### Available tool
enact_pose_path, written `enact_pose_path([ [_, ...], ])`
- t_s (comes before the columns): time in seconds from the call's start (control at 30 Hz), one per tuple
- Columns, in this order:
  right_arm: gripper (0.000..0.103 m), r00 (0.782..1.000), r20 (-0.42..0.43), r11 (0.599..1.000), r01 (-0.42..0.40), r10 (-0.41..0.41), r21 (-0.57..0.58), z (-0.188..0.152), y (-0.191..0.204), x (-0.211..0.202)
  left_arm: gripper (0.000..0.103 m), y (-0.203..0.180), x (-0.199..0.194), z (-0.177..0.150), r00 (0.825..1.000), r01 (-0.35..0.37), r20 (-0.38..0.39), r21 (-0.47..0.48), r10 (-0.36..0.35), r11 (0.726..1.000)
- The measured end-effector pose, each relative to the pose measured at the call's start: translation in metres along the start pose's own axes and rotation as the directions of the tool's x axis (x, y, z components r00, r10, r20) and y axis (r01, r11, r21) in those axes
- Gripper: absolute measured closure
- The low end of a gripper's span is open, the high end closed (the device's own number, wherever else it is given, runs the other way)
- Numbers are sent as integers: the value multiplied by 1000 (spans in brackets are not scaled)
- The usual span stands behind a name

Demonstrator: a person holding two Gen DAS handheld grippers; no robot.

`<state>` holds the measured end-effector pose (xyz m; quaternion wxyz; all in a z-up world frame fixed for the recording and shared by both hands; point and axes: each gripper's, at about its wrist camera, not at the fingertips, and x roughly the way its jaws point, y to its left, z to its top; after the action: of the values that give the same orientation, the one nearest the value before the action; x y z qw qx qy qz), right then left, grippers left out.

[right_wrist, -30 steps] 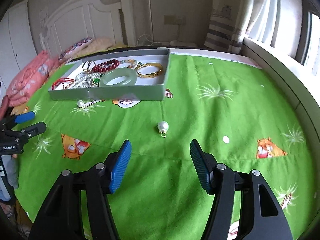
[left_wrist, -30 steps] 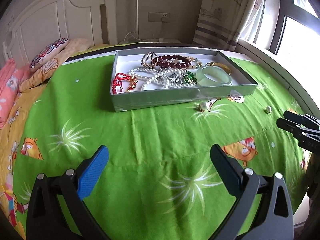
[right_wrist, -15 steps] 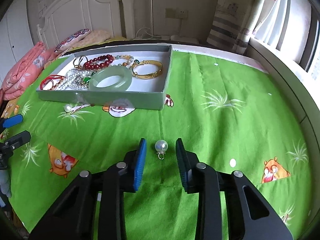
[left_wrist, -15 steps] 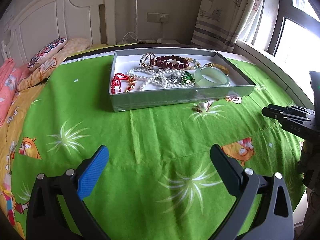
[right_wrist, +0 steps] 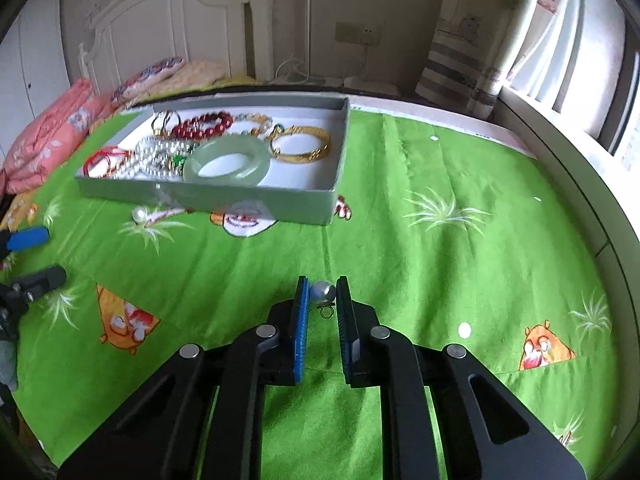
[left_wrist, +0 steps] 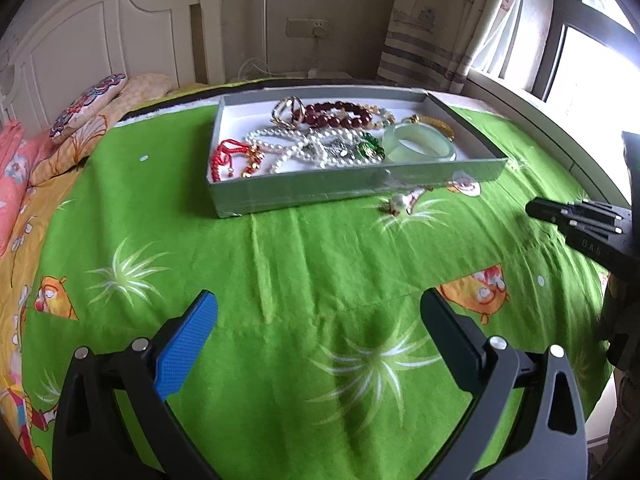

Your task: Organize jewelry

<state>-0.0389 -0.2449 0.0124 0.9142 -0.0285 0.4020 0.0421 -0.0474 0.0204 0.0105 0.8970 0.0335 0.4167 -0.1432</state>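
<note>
A grey pearl pendant [right_wrist: 323, 292] lies on the green bedspread between the pads of my right gripper [right_wrist: 322, 298]. Its jaws are closing and both pads touch the pearl. The same right gripper [left_wrist: 538, 209] shows at the right edge of the left wrist view. My left gripper [left_wrist: 319, 298] hangs open over bare bedspread, nothing between its fingers. The grey tray [left_wrist: 320, 190] [right_wrist: 240, 200] holds a jade bangle [right_wrist: 226, 158], a gold bangle [right_wrist: 300, 144], red beads [left_wrist: 336, 114] and a pearl necklace [left_wrist: 280, 140]. A second pearl piece [left_wrist: 398, 202] [right_wrist: 140, 213] lies just in front of the tray.
A white headboard [left_wrist: 120, 40] and pillows [left_wrist: 88, 108] stand at the far left. A curtain [right_wrist: 480, 60] and a window sill [right_wrist: 560, 152] run along the right side of the bed. Green bedspread [left_wrist: 280, 260] stretches between the tray and both grippers.
My right gripper has moved forward over the pearl pendant and its jaws have narrowed from wide apart to touching the pearl. The left gripper has stayed still and open.
</note>
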Motion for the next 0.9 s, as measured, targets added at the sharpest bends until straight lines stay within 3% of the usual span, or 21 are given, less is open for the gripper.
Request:
enact_pose_path([
  [0.13, 89, 999, 29, 999, -18, 17, 37, 0, -7, -6, 3, -14, 2, 4, 1000, -8, -19, 43, 9, 999],
  [0.23, 89, 999, 35, 999, -21, 20, 39, 0, -7, -8, 4, -23, 6, 12, 999, 40, -31, 9, -39, 999],
  [0.43, 89, 997, 58, 997, -44, 41, 57, -1, -10, -13, 36, -50, 27, 40, 998, 54, -35, 31, -53, 998],
  [0.5, 89, 997, 61, 997, -50, 46, 61, -2, -12, -14, 53, -53, 39, 47, 997, 64, -54, 31, -62, 997],
  [0.67, 89, 995, 70, 994, -73, 68, 76, -2, -15, -15, 61, -55, 54, 57, 998, 49, -46, 7, -48, 999],
  [0.9, 89, 992, 90, 991, -97, 89, 92, -3, -19, -18, 84, -63, 60, 60, 1000, 15, -28, 65, -13, 998],
])
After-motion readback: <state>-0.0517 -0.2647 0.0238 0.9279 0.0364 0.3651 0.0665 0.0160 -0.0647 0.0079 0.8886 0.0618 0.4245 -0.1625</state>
